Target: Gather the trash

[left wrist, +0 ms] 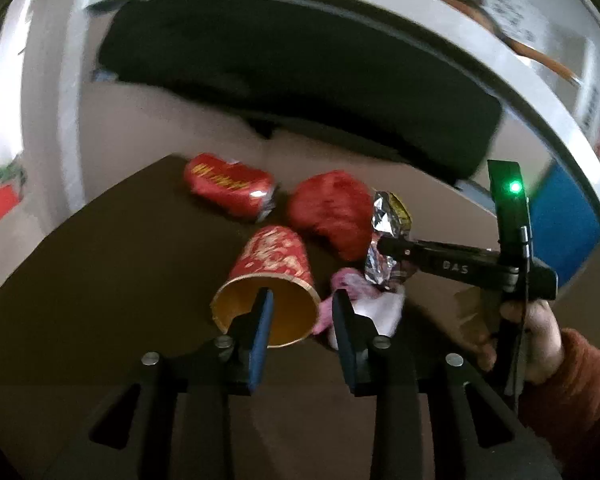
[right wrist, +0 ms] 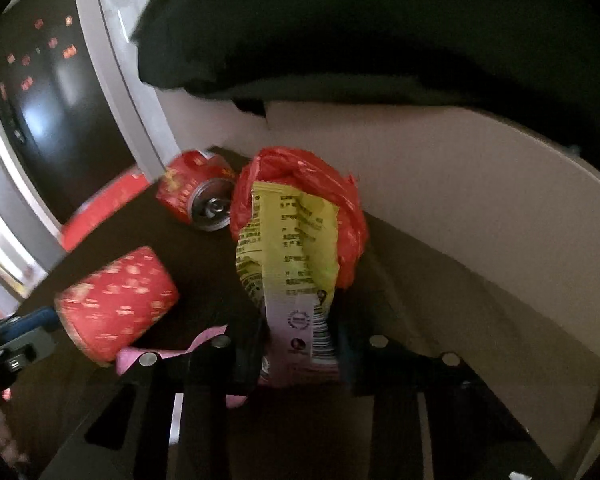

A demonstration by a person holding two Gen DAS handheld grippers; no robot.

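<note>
Your left gripper (left wrist: 302,316) sits open, one finger inside the mouth of the tipped red paper cup (left wrist: 270,276) and the other outside beside the pink wrapper (left wrist: 350,280). Close gently on the cup's wall so the rim doesn't crumple, then lift straight off the dark counter (left wrist: 112,260). Your right gripper (right wrist: 300,354) is clamped on the yellow snack wrapper (right wrist: 288,240), which hangs crinkled between its fingers; keep that grip firm, since the foil looks slippery. The crushed red can (left wrist: 230,190) and the red plastic bag (left wrist: 332,214) lie just beyond, near the counter's far edge.
</note>
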